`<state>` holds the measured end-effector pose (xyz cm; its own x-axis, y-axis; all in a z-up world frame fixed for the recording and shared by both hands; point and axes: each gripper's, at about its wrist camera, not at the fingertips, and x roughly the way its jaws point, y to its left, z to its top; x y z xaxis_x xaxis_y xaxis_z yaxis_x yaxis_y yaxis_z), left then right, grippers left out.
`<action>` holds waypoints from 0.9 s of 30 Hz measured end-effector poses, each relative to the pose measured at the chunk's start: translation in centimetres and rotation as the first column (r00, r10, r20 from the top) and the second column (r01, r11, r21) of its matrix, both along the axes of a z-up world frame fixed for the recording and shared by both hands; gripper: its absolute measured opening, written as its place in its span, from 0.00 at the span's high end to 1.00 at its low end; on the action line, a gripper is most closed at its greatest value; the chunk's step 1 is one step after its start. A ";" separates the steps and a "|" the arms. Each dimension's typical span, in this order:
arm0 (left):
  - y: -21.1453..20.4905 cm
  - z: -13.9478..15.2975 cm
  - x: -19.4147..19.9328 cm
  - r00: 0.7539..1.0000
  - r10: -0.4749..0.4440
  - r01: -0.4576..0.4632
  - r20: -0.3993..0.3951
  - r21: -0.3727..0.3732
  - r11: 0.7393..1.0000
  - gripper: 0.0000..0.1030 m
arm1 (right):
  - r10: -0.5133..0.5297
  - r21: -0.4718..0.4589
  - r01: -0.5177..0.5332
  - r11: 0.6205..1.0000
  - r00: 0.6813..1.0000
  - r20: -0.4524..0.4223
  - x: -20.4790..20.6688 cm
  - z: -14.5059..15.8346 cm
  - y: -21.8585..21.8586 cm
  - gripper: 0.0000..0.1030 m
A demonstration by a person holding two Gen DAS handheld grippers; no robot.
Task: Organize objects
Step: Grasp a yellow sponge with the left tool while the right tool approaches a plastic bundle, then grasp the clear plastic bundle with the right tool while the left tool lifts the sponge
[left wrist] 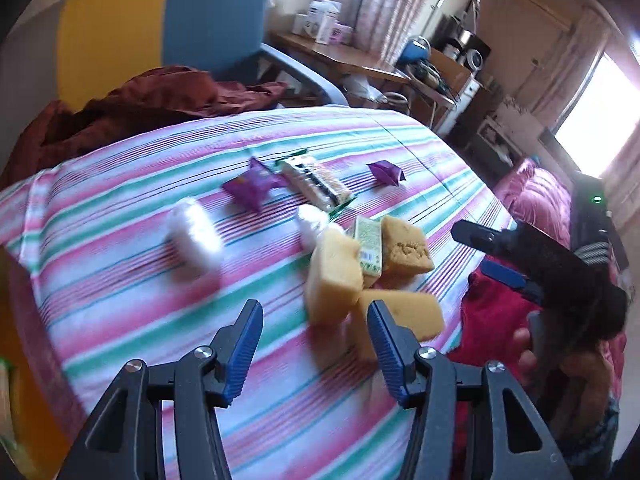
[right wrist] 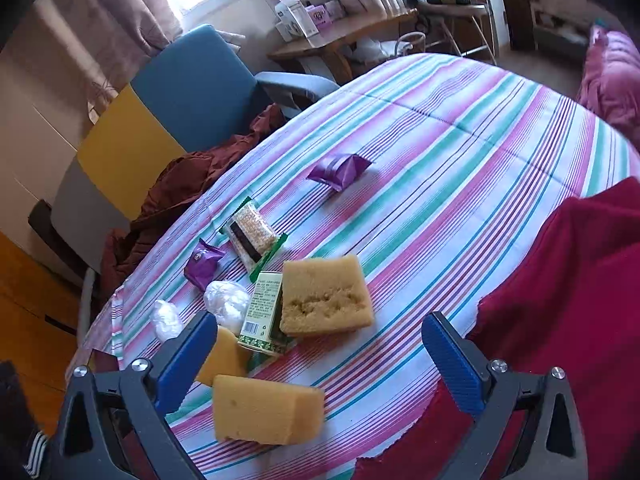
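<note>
While the left wrist view is blurred in places, the left gripper [left wrist: 316, 344] is seen with its jaws parted and nothing between them, held over a striped cloth [left wrist: 140, 184]. Three yellow sponges [left wrist: 334, 276] are clustered just ahead of the fingertips, with a small green box [left wrist: 368, 248] wedged among them. Two white wrapped bundles [left wrist: 194, 236] are spotted to the left, a purple packet [left wrist: 250, 186] and a green-edged snack bar [left wrist: 316, 184] beyond, and a second purple packet [left wrist: 386, 172] apart to the right. At the right edge, the right gripper [left wrist: 492, 254] is caught with its fingers spread, gripped by a hand [left wrist: 532, 356].

Over to the right wrist view: the right gripper [right wrist: 320, 356] is shown wide open and empty. One sponge [right wrist: 268, 410] lies close between its fingers, untouched. The green box [right wrist: 262, 312] is leaned against a second sponge [right wrist: 326, 296]; a third is partly hidden behind the left finger. A red cloth [right wrist: 560, 300] is draped at the right, over the edge of the striped one.
</note>
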<state>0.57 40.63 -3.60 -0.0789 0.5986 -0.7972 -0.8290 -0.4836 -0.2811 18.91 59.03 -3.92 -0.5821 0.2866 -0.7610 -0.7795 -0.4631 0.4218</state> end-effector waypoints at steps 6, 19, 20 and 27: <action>4.7 -1.5 -0.1 0.998 -0.060 0.060 0.006 -0.034 0.998 0.47 | 0.025 -0.016 -0.026 1.000 1.000 -0.012 -0.5 -0.3 0.1 0.00; 2.3 -4.4 -2.3 0.997 0.022 -0.021 0.079 -0.015 1.000 0.68 | 0.096 0.008 -0.096 0.995 0.995 -0.008 -1.6 -0.1 -0.7 0.00; 1.1 -4.3 -2.4 0.996 0.045 -0.044 0.079 -0.020 0.999 0.68 | 0.123 0.020 -0.123 0.992 0.992 0.001 -2.0 0.1 -1.1 0.00; -3.6 -3.6 -2.3 0.995 0.091 -0.090 0.050 -0.022 0.996 0.68 | 0.385 0.138 -0.401 0.906 0.914 0.130 -7.8 1.4 -4.9 0.00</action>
<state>-1.78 37.02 -7.16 -0.0910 0.5749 -0.8132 -0.7663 -0.5619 -0.3115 11.06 54.17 -2.53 -0.5977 0.1705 -0.7834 -0.5535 -0.7947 0.2493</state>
